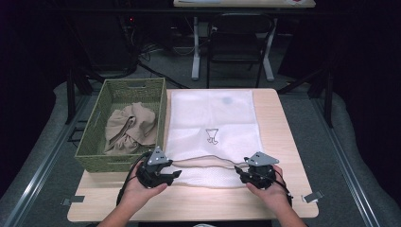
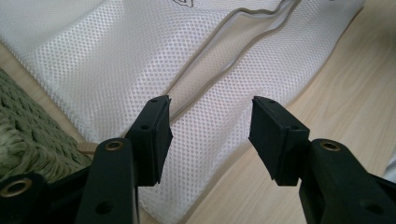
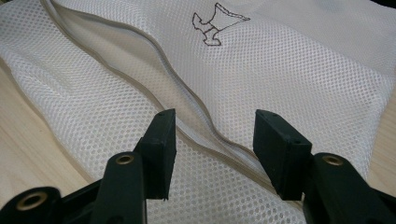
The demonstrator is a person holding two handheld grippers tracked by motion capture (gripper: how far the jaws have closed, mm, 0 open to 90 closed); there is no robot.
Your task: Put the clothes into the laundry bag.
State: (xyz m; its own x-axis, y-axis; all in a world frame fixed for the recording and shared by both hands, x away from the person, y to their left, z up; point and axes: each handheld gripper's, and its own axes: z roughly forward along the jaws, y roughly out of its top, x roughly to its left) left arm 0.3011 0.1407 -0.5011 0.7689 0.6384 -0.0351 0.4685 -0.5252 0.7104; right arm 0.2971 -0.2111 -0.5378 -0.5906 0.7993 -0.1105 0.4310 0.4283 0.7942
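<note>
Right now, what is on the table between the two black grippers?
Between the left gripper and the right gripper, the high view shows the white mesh laundry bag, its near end with the open zipper edge lying across the gap.

Dark room beyond the light wooden table [image 1: 283, 137]; grey carpeted floor [image 1: 227, 71]; black metal-framed chair [image 1: 236, 42]; white-legged second table [image 1: 243, 4]; tangled black cables [image 1: 142, 49].

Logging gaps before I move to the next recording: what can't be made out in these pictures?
- High view: how much cloth lies in the basket; its near wall hides the bottom.
- High view: the small mark on the mesh bag is too small to read.
- Left gripper view: the basket is cut off by the left edge.
</note>
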